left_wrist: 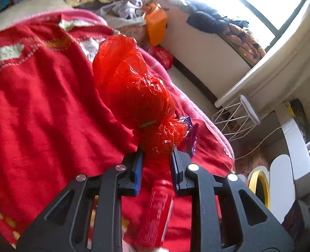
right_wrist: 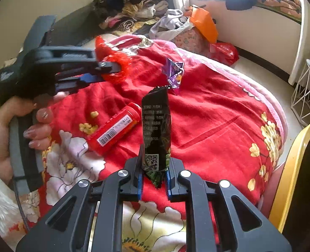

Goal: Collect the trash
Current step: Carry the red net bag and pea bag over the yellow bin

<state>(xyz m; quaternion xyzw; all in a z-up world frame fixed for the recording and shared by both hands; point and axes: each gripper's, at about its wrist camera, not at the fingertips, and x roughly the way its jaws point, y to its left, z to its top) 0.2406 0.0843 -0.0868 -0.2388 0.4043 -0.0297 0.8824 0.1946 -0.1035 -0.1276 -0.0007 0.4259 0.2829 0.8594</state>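
Note:
My left gripper (left_wrist: 157, 157) is shut on a crumpled red plastic bag (left_wrist: 131, 88) and holds it above the red bedspread (left_wrist: 39, 105). It also shows in the right wrist view (right_wrist: 112, 71), at the left, with the red bag (right_wrist: 110, 63) in it. My right gripper (right_wrist: 155, 168) is shut on a black snack wrapper (right_wrist: 156, 130) that stands upright between its blue pads. A red cylindrical bottle (right_wrist: 115, 129) lies on the bed left of the wrapper; it also shows in the left wrist view (left_wrist: 157, 212). A purple wrapper (right_wrist: 173, 73) lies farther back on the bed.
A yellow-rimmed bin (right_wrist: 295, 168) stands at the right beside the bed. A white wire stand (right_wrist: 308, 96) is on the floor beyond it. A red bag (right_wrist: 224, 52) and an orange bag (right_wrist: 203, 23) lie near the wall. Piled clothes (right_wrist: 133, 10) cover the bed's far end.

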